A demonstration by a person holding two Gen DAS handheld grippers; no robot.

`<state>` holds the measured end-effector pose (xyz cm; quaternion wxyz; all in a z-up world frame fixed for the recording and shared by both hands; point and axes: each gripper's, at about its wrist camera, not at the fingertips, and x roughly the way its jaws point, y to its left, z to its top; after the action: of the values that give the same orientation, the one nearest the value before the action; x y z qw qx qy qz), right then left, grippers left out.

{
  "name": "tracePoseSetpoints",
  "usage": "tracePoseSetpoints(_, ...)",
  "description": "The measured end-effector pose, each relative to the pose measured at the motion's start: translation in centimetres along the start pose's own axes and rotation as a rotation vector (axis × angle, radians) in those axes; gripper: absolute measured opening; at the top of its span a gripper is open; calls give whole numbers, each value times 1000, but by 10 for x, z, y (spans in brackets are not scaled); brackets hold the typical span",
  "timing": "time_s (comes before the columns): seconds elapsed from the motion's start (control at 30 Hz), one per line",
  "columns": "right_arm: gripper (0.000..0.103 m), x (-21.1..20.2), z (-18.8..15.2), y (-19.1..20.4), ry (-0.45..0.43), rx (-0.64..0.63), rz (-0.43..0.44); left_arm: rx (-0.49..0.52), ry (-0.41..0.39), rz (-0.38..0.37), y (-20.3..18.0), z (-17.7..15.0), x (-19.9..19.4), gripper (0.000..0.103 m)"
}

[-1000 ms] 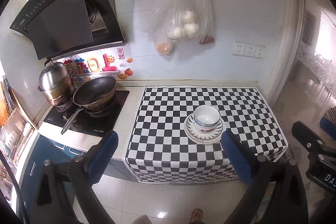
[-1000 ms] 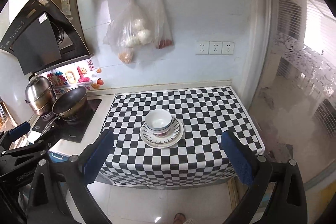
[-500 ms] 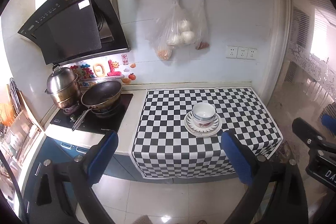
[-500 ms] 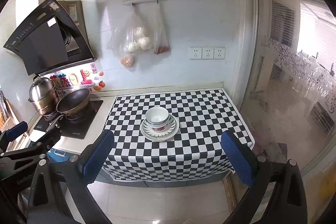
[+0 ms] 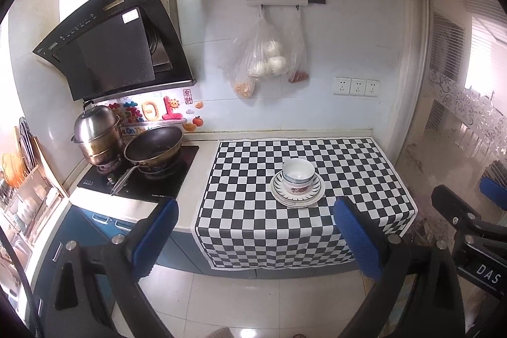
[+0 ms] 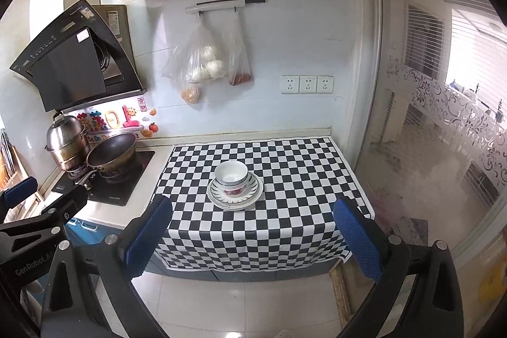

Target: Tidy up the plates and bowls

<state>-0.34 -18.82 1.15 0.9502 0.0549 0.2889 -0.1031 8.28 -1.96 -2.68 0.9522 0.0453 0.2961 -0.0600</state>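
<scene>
At frame centre a bowl [image 5: 298, 174] sits nested on stacked plates [image 5: 298, 195] on the checkered cloth [image 5: 253, 211] over the worktop [image 5: 202, 154]. Both the left tongs [image 5: 256, 235] and right tongs [image 6: 253, 235] are spread wide, empty, well short of the stack. At left a wok [image 5: 153, 145] and steamer pot [image 5: 96, 133] crowd the stove [image 5: 142, 176].
</scene>
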Motion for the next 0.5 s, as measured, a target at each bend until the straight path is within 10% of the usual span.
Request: tracePoseSetpoints(0.5, 103, 6, 3, -5, 9, -3, 6, -4, 15, 7, 2, 1, 4, 100)
